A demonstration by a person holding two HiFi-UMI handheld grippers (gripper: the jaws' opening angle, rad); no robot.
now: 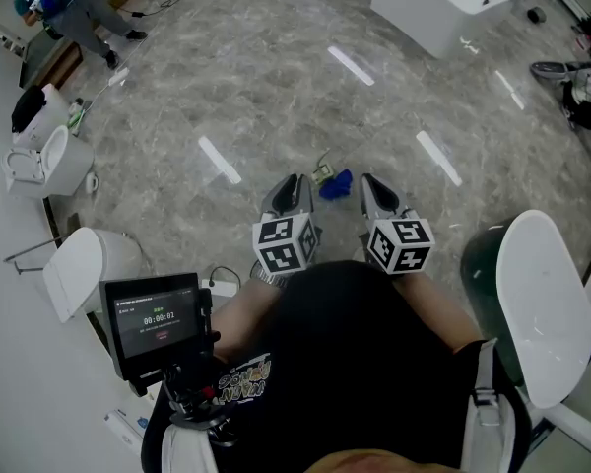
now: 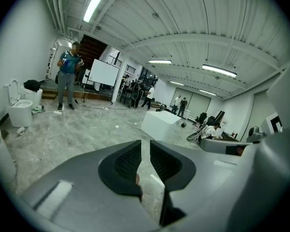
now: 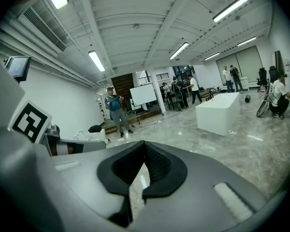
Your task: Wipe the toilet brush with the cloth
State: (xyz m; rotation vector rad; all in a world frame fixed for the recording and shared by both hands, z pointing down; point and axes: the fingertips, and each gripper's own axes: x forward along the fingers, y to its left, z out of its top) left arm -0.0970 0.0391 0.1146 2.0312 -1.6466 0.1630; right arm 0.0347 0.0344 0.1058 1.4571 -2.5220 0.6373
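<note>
A crumpled blue cloth (image 1: 337,183) lies on the grey marble floor. A small green-and-white object (image 1: 322,173) touches its left side; I cannot tell what it is. No toilet brush can be made out. My left gripper (image 1: 294,181) hangs just left of the cloth, its jaws a narrow gap apart and empty. The left gripper view shows floor through the gap of the left gripper (image 2: 145,148). My right gripper (image 1: 368,181) hangs just right of the cloth. The right gripper (image 3: 144,147) has its tips meeting, with nothing held. Neither gripper view shows the cloth.
White toilets (image 1: 41,162) (image 1: 87,264) stand along the left wall. A raised white toilet lid (image 1: 544,304) over a dark bowl is at my right. A white block (image 1: 435,2) sits far ahead. A person (image 1: 74,6) stands far left. A small screen (image 1: 154,319) is mounted by my left side.
</note>
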